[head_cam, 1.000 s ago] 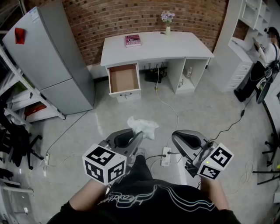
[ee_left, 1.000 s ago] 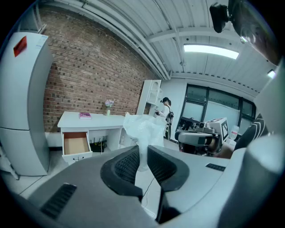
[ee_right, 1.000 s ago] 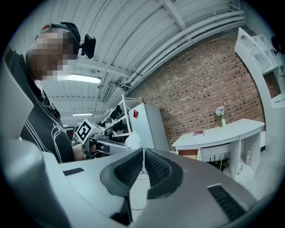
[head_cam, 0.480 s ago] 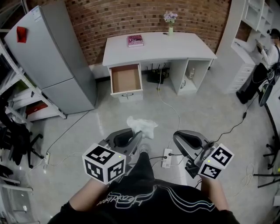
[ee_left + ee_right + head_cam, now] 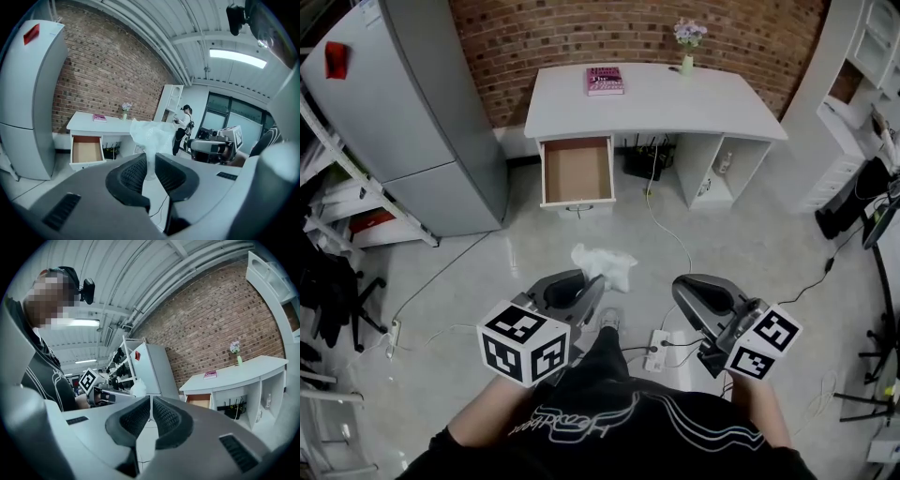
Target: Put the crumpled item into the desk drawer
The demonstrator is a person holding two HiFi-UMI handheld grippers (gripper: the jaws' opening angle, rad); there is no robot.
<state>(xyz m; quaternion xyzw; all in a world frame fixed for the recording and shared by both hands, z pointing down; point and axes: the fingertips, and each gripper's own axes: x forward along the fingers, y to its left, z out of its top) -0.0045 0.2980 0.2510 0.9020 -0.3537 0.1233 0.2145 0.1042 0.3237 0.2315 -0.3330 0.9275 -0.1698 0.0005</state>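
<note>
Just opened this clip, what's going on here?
A person holds a gripper in each hand and faces a white desk across the floor. The left gripper has its fingers pinched on a crumpled white item, held out in front. The right gripper is shut and empty. The desk drawer stands pulled open and looks empty. The item is not yet in it, and the person is some way short of the desk.

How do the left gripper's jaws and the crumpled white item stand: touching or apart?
Touching. In the left gripper view, the left gripper is shut on the lower end of the crumpled white item, pads pressing both sides.
</note>
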